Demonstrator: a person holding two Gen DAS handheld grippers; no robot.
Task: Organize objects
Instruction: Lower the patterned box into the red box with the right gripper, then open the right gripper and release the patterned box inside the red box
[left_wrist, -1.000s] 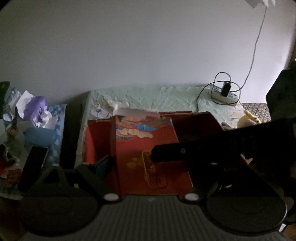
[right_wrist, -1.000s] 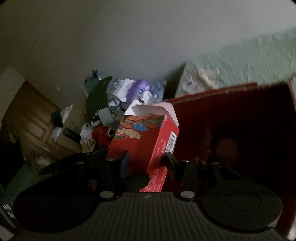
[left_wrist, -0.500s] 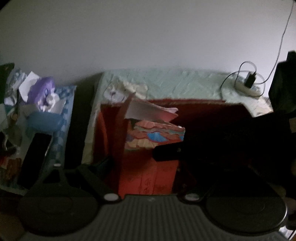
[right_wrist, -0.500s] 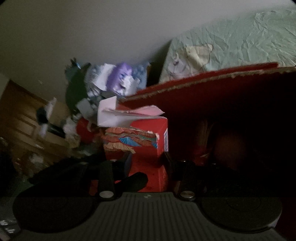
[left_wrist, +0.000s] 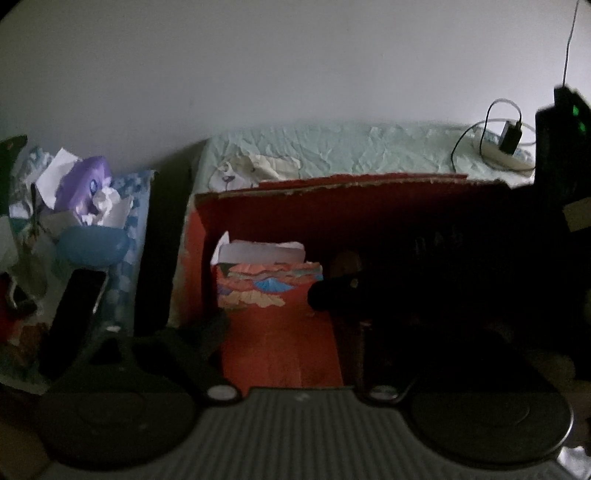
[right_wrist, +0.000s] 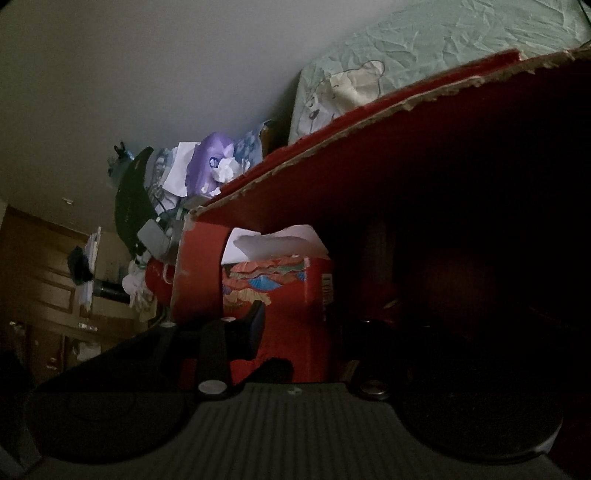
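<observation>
**Small carton inside the red box**

We see the small red carton (left_wrist: 275, 321) upright in the left corner of the large red box (left_wrist: 369, 199). Both the left gripper (left_wrist: 284, 328) and the right gripper (right_wrist: 291, 325) pinch it.

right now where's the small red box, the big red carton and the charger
small red box (left_wrist: 280, 332), left wrist view, on its front face
big red carton (left_wrist: 369, 210), left wrist view, on its back wall
charger (left_wrist: 511, 137), left wrist view, on its black body
</observation>
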